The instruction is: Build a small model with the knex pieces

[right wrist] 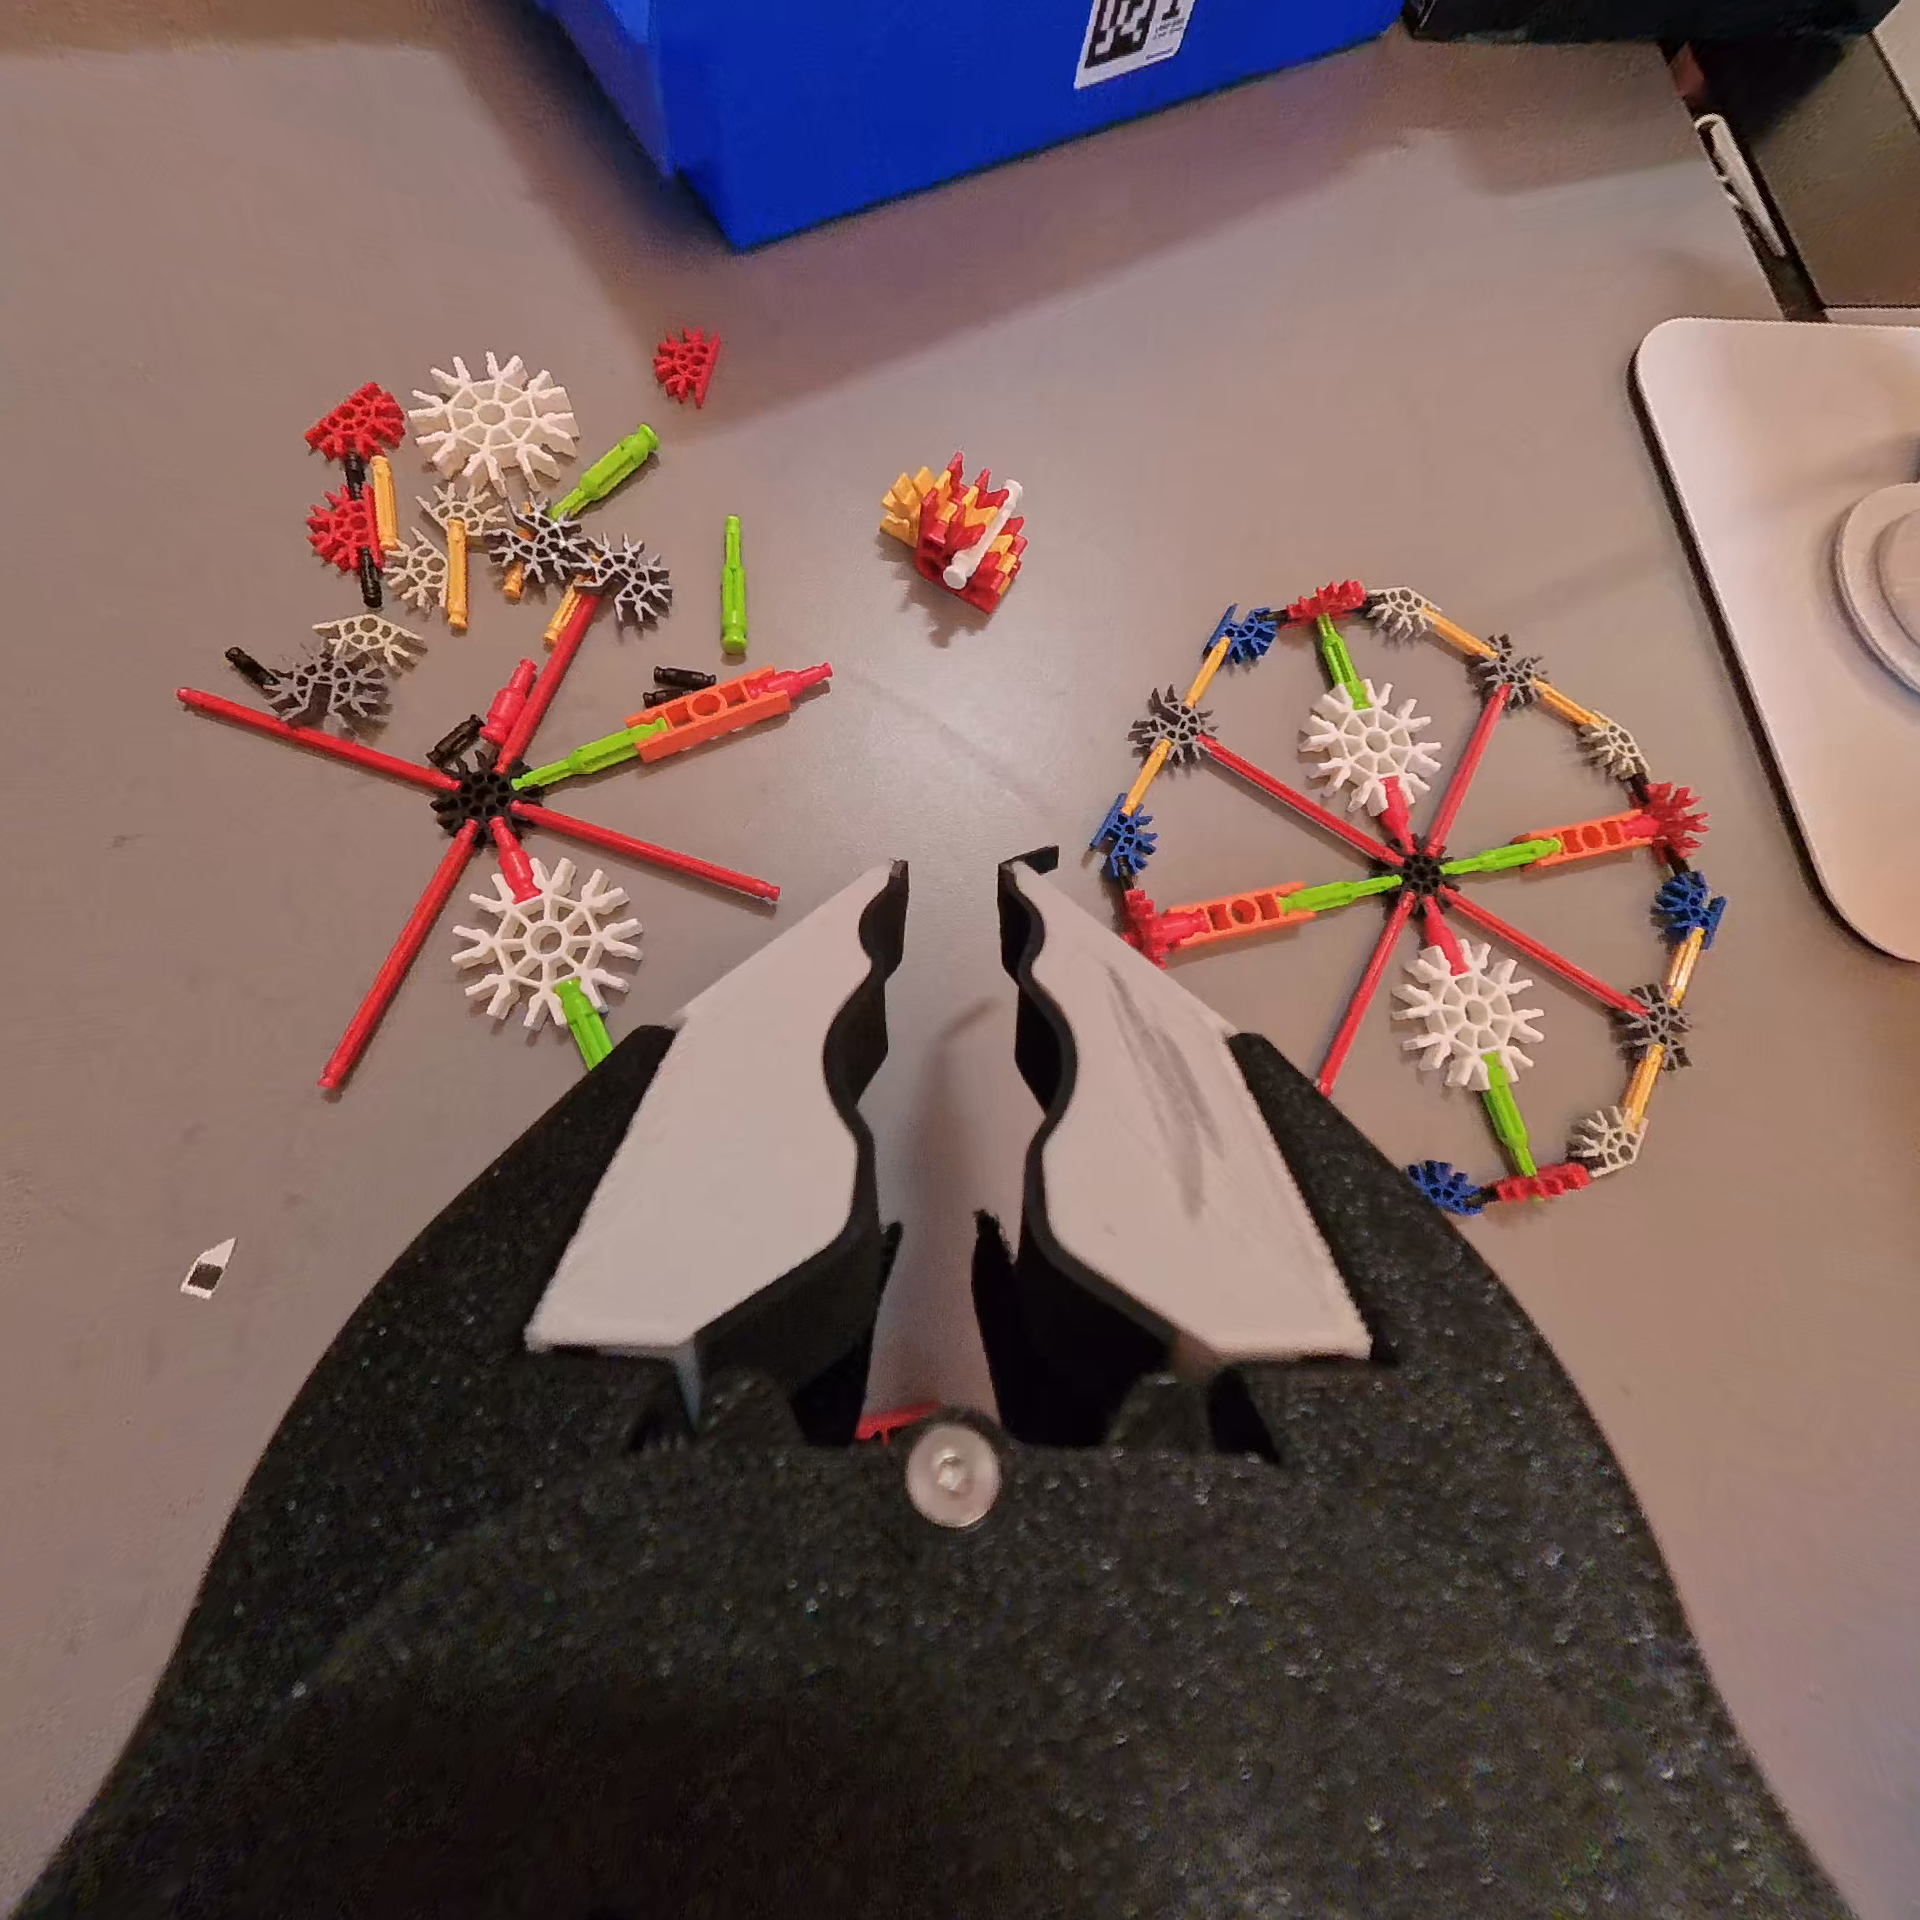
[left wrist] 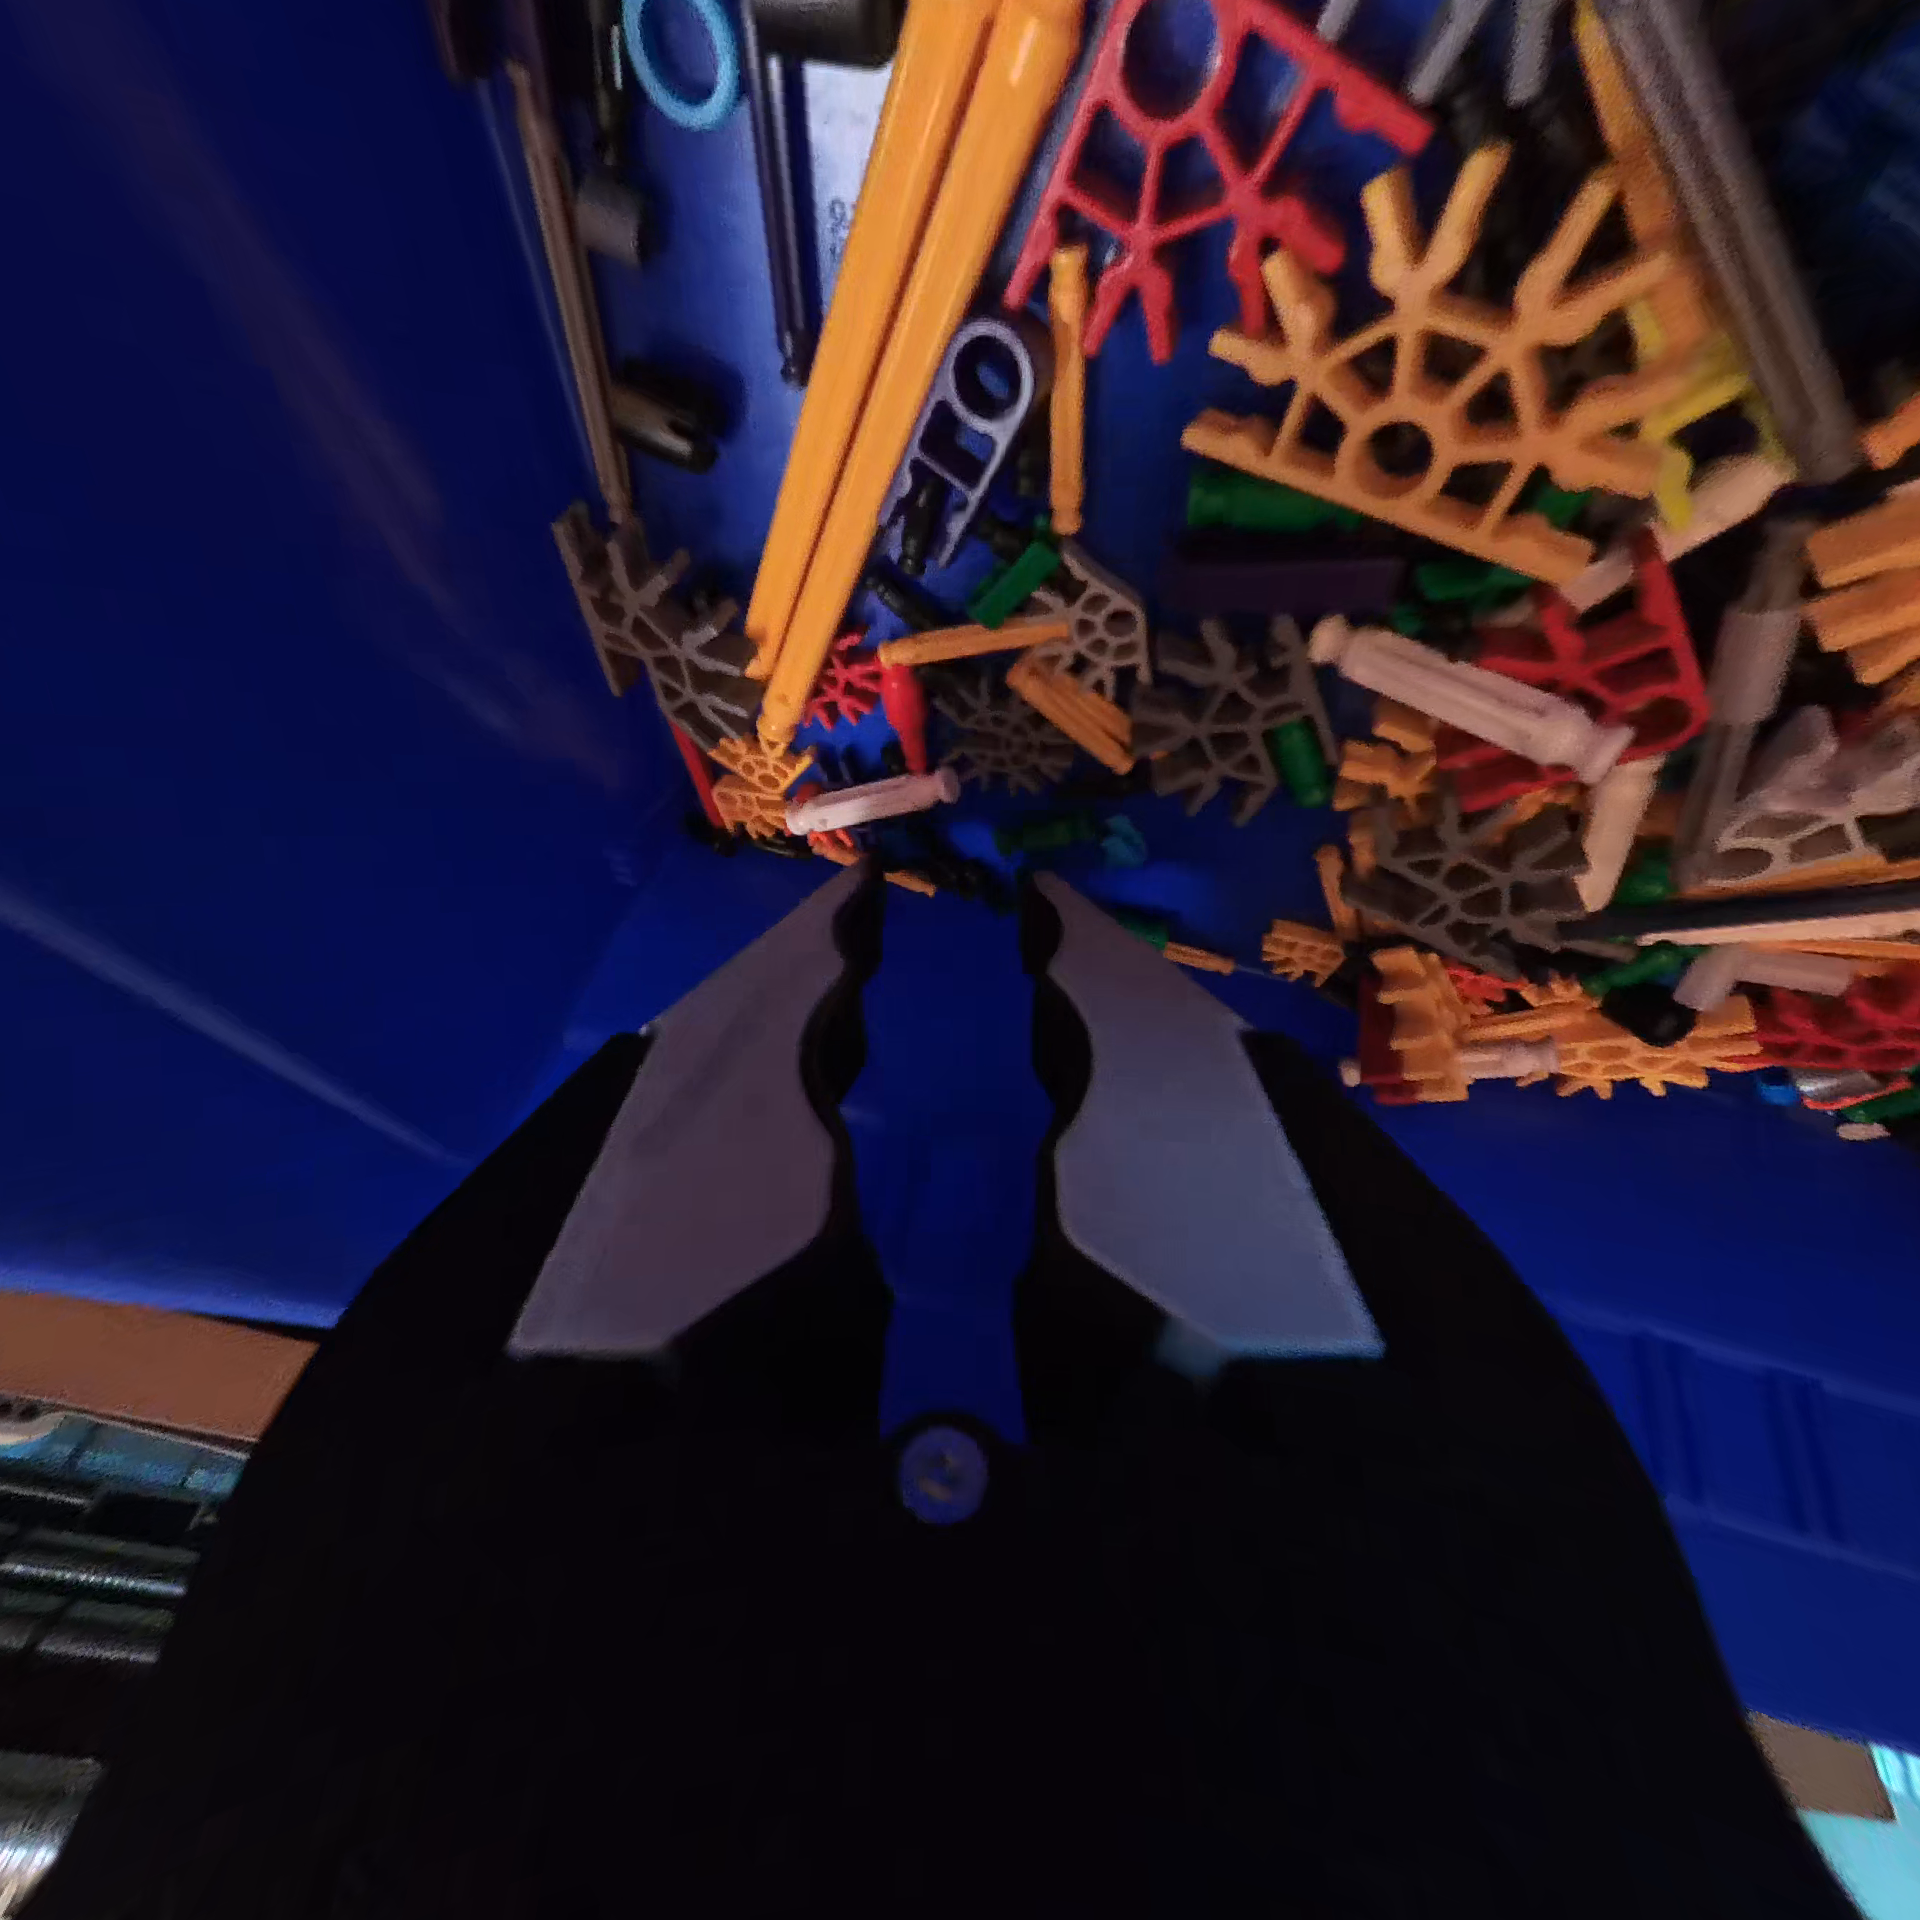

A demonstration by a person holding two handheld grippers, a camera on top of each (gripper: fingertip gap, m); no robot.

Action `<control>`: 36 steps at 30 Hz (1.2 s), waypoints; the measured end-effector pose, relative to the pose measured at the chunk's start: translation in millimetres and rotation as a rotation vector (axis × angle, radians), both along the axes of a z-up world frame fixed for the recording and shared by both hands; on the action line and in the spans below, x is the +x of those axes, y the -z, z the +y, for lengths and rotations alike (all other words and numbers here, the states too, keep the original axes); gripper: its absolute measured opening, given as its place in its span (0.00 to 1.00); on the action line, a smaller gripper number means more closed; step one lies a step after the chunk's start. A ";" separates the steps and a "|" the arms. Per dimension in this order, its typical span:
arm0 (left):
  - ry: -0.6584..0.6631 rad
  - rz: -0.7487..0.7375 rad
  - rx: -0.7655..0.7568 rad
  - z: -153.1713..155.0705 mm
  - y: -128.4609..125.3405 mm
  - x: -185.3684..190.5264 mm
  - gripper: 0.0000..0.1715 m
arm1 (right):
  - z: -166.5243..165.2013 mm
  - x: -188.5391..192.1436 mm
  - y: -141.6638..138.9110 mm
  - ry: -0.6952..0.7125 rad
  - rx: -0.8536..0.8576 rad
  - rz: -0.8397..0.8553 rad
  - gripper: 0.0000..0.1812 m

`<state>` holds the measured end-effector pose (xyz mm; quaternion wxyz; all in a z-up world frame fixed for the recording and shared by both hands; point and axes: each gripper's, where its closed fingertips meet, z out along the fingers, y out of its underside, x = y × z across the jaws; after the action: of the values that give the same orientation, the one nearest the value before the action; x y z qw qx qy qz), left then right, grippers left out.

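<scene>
Blue plastic walls close round the left hand-held gripper (left wrist: 951, 883), which reaches down inside a blue bin (left wrist: 260, 727) with its jaws apart and nothing between them. Its tips hover just above the bin floor, nearest a short white rod (left wrist: 871, 802) and a small orange connector (left wrist: 758, 781), at the near edge of a heap of rods and connectors (left wrist: 1455, 675). Two long orange rods (left wrist: 914, 343) slant across the heap just beyond. The bin's left wall and corner stand close to the tips, so room is tight on that side; bare floor lies under the jaws.

On the grey worktop (right wrist: 1039, 343) the right hand-held gripper (right wrist: 951, 873) hangs with jaws apart, empty, over bare surface. To its right lies a finished wheel (right wrist: 1418, 883) of red spokes, white snowflake connectors and a coloured rim. To its left lies a half-built hub (right wrist: 483, 795) with red spokes and one white connector (right wrist: 545, 940), loose pieces (right wrist: 468, 520) beyond it. A small red and yellow cluster (right wrist: 961, 535) lies ahead, well apart. The bin's outer wall (right wrist: 883, 135) stands at the far edge, and a pale base plate (right wrist: 1766, 520) bounds the right.
</scene>
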<state>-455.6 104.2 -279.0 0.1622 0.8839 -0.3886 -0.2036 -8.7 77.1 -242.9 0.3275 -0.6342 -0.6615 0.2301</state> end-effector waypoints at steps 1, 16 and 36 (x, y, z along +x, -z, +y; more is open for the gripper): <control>-0.009 0.000 -0.008 -0.1 0.2 -0.3 0.14 | 0.1 0.1 0.0 0.000 0.000 0.000 0.09; -0.061 -0.171 0.061 7.7 4.1 14.1 0.00 | -1.1 0.2 -5.9 -0.002 0.010 0.015 0.09; 0.021 -0.511 0.294 6.7 -84.9 100.5 0.01 | -1.8 -1.2 -4.8 -0.005 0.012 0.012 0.09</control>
<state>-355.1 110.9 -194.0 -0.0728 0.9165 -0.3922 -0.0301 -9.9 75.3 -238.0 0.3348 -0.6290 -0.6626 0.2309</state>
